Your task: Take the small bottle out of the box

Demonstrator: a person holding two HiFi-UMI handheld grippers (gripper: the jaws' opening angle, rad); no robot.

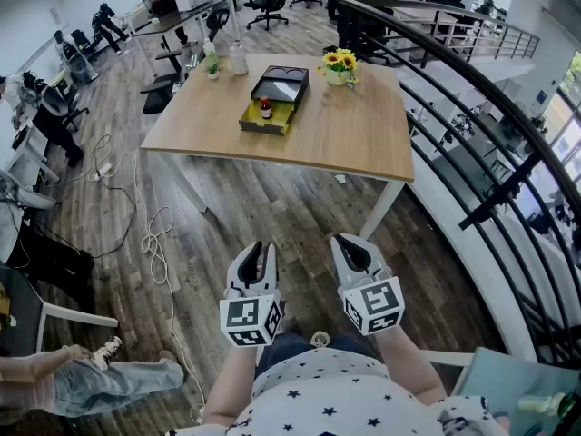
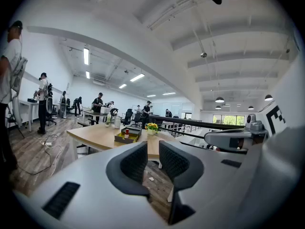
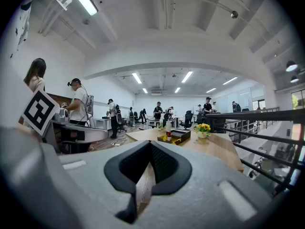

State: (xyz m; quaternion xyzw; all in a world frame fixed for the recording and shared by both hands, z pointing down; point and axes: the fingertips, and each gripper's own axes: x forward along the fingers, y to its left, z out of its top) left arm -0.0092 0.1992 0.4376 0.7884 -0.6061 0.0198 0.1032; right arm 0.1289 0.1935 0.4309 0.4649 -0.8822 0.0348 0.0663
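Looking down from the head view, I have the left gripper (image 1: pixel 257 252) and the right gripper (image 1: pixel 354 248) side by side over the plank floor (image 1: pixel 272 203), both well short of the wooden table's (image 1: pixel 354 134) near edge. In its own view the left gripper (image 2: pixel 153 159) has its jaws partly apart, with a narrow gap between the ribbed pads that shows only floor; it has hold of nothing. The right gripper (image 3: pixel 150 156) has its jaws closed together at the tips, and nothing is caught between them. The box (image 1: pixel 272 98) lies on the table toward the far edge, left of the middle: a yellow tray on the near side and a dark part behind it. The small bottle (image 1: pixel 265 108), red-capped, stands upright in the yellow tray. A pot of yellow flowers (image 1: pixel 339 64) sits near the far right corner, and a clear bottle (image 1: pixel 238 59) stands at the far edge, left of the box.
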